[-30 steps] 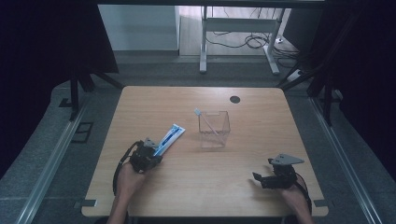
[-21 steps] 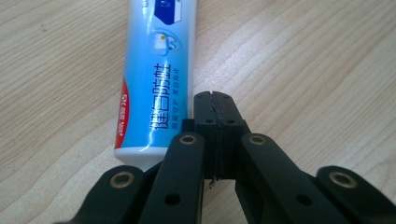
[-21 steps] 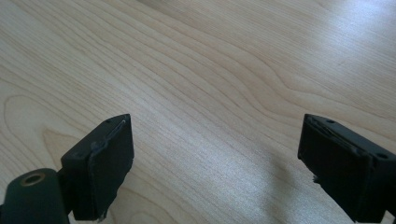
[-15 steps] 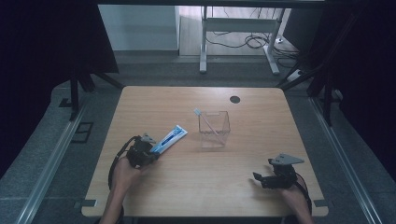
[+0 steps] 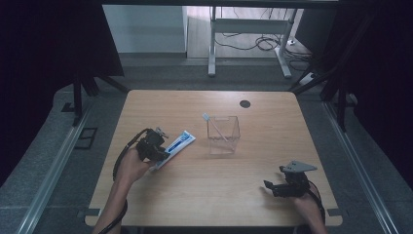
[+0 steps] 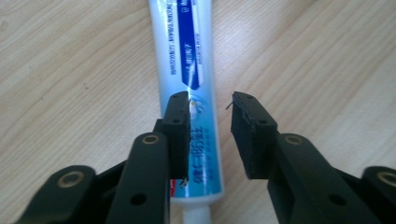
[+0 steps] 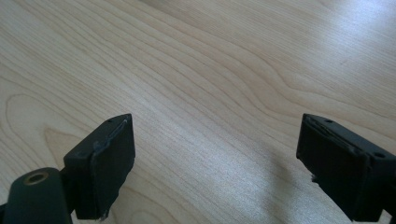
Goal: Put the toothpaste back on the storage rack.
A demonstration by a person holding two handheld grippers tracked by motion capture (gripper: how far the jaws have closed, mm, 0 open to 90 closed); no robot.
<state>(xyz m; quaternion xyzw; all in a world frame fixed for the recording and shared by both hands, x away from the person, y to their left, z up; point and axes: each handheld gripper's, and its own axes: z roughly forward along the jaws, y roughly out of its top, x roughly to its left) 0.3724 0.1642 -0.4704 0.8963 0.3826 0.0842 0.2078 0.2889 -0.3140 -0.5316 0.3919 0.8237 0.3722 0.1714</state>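
Note:
A white and blue toothpaste tube [image 5: 178, 142] lies flat on the wooden table [image 5: 195, 195], left of centre. My left gripper [image 5: 155, 145] hovers over the tube's near end. In the left gripper view the toothpaste tube [image 6: 180, 46] runs away under the left gripper [image 6: 210, 107]. Its jaws have just been opening and stand apart, and the pads do not press the tube. My right gripper [image 5: 269, 185] rests near the table's front right corner. In the right gripper view the right gripper [image 7: 215, 140] is wide open over bare wood.
A clear plastic box [image 5: 223, 139] stands at the middle of the table with a toothbrush [image 5: 213, 124] leaning in it. A dark round hole [image 5: 245, 104] is at the back of the table. Desk legs and cables show on the floor beyond.
My left hand has risen and moved a little away from the person, over the tube. The tube lies where it was. The right hand has stayed still.

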